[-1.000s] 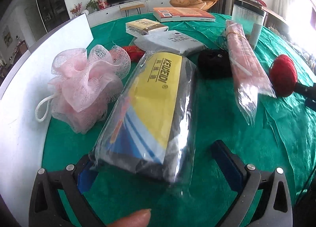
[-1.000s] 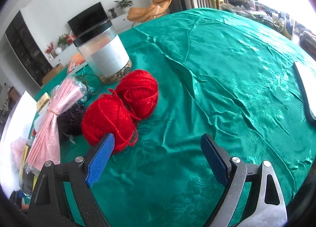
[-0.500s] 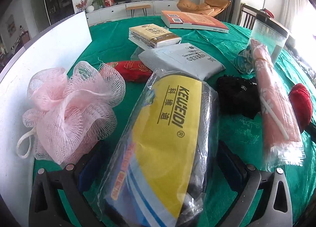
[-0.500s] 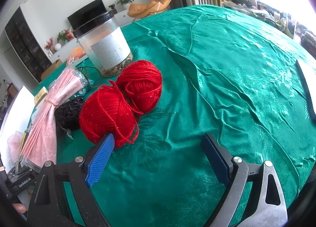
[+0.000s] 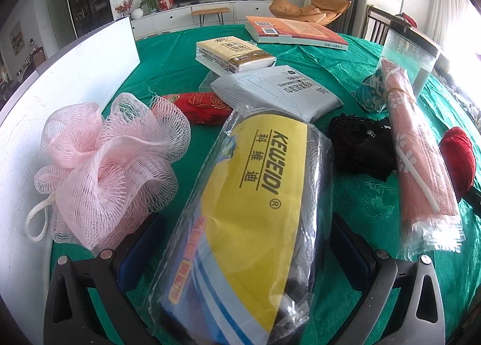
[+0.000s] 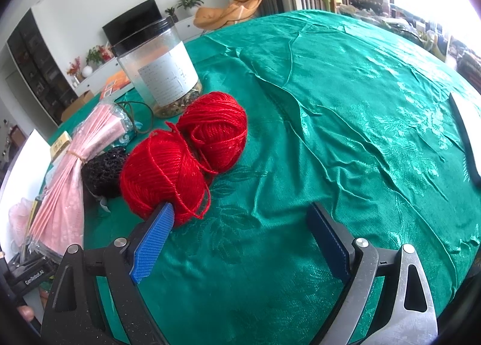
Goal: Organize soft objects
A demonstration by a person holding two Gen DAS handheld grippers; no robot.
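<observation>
A plastic-wrapped package with a yellow label [image 5: 258,209] lies on the green tablecloth [image 5: 369,209]. My left gripper [image 5: 245,242] is open, with one finger on each side of the package's near half. Left of it sits a pink mesh bath pouf [image 5: 102,170]. Behind are a red pouch [image 5: 198,107], a grey packet [image 5: 276,95], a black lace bundle [image 5: 360,146] and a pink wrapped roll [image 5: 418,158]. My right gripper [image 6: 240,239] is open over bare cloth, its left fingertip beside the nearer of two red yarn balls [image 6: 162,173].
A white board [image 5: 60,86] stands along the table's left side. A tissue pack [image 5: 234,55] and a book [image 5: 294,32] lie at the back. A clear jar with a black lid [image 6: 159,74] stands behind the yarn. A dark flat object [image 6: 464,140] lies at the far right.
My left gripper has moved forward, so the yellow-labelled package now lies between its fingers. My right gripper has crept a little closer to the yarn balls.
</observation>
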